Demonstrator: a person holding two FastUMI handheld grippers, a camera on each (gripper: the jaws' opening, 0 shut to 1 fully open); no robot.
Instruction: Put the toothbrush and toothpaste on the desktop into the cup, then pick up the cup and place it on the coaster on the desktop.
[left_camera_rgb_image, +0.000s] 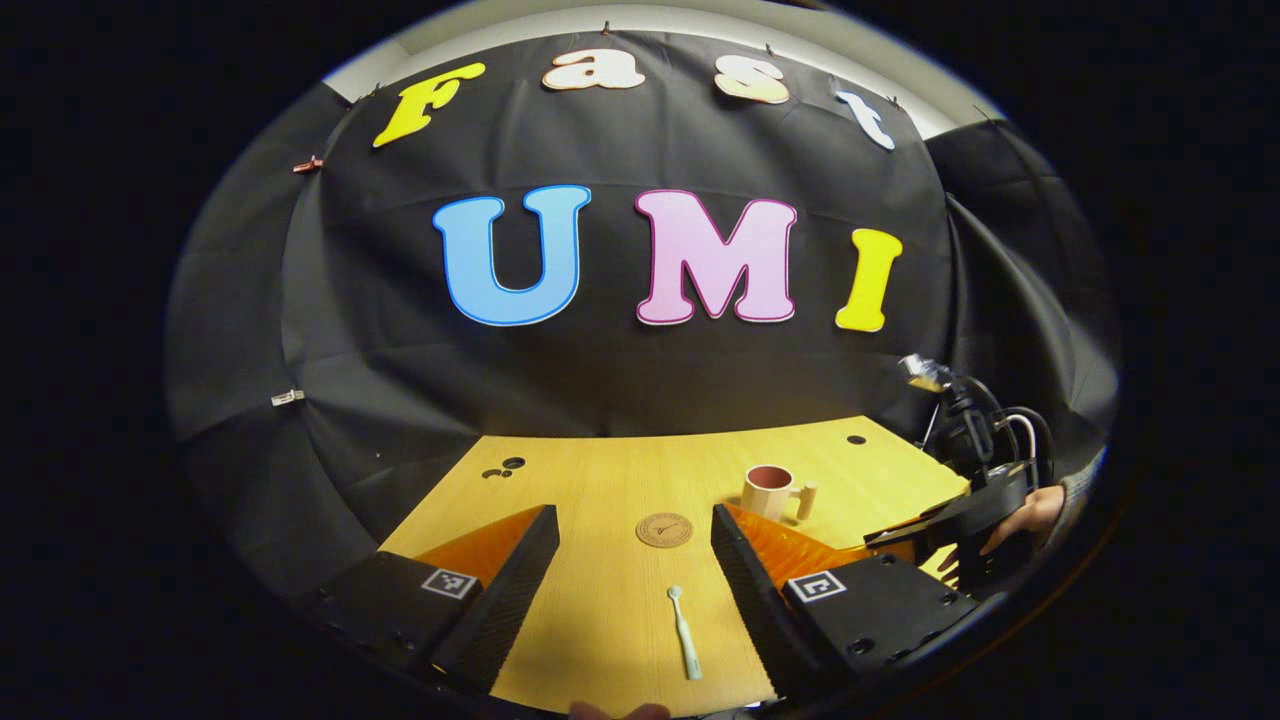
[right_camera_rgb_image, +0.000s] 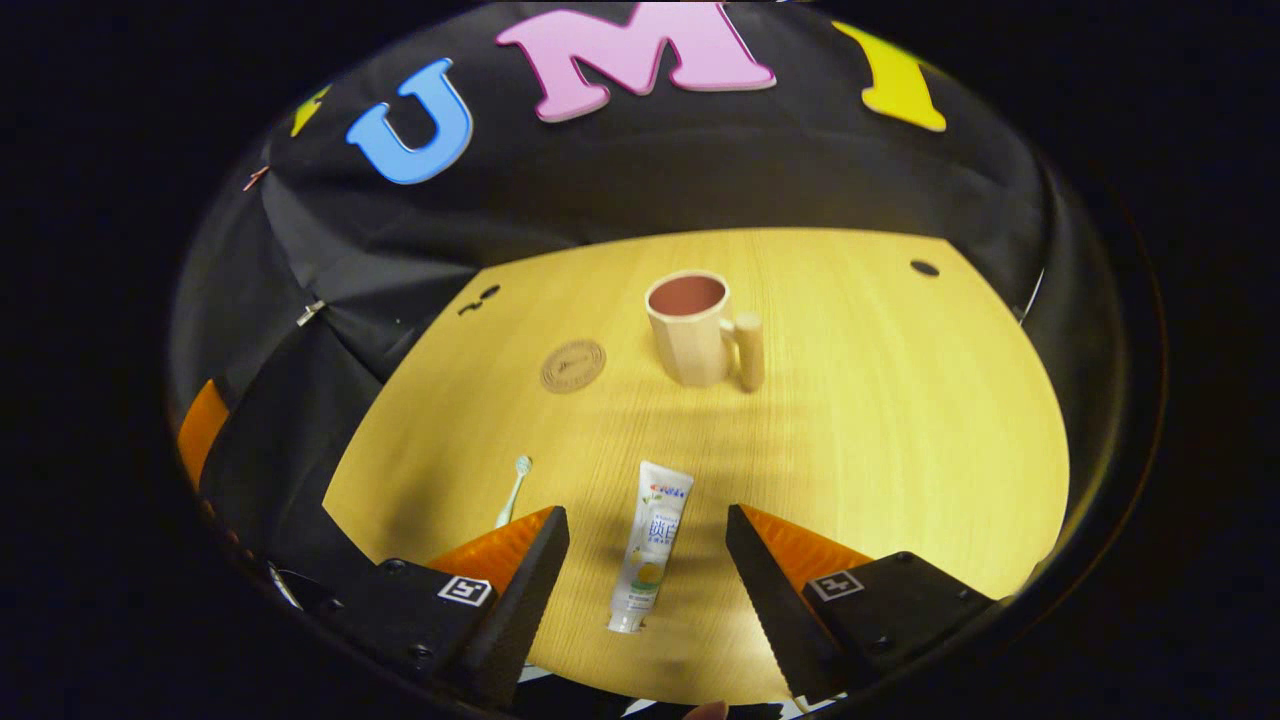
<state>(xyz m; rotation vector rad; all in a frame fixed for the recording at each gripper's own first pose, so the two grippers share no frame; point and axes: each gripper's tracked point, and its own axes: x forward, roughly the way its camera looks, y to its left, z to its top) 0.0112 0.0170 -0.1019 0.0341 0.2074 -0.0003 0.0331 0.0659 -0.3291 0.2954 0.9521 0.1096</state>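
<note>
A pale green toothbrush (left_camera_rgb_image: 685, 633) lies flat on the wooden desktop (left_camera_rgb_image: 600, 480), between the open fingers of my left gripper (left_camera_rgb_image: 632, 570), head pointing away. Beyond it sits the round cork coaster (left_camera_rgb_image: 664, 529), and further right the beige cup (left_camera_rgb_image: 768, 491) with its handle to the right. In the right gripper view the white toothpaste tube (right_camera_rgb_image: 649, 545) lies lengthwise between the open fingers of my right gripper (right_camera_rgb_image: 647, 565), cap nearest the camera. The cup (right_camera_rgb_image: 696, 328) stands upright ahead, the coaster (right_camera_rgb_image: 573, 365) to its left, and the toothbrush (right_camera_rgb_image: 515, 488) peeks out beside my left finger.
The right gripper with the hand (left_camera_rgb_image: 1030, 512) holding it shows at the right edge of the left gripper view. Small dark holes (right_camera_rgb_image: 924, 268) mark the desktop (right_camera_rgb_image: 880, 400) near its far corners. Black cloth walls close the booth behind and at the sides.
</note>
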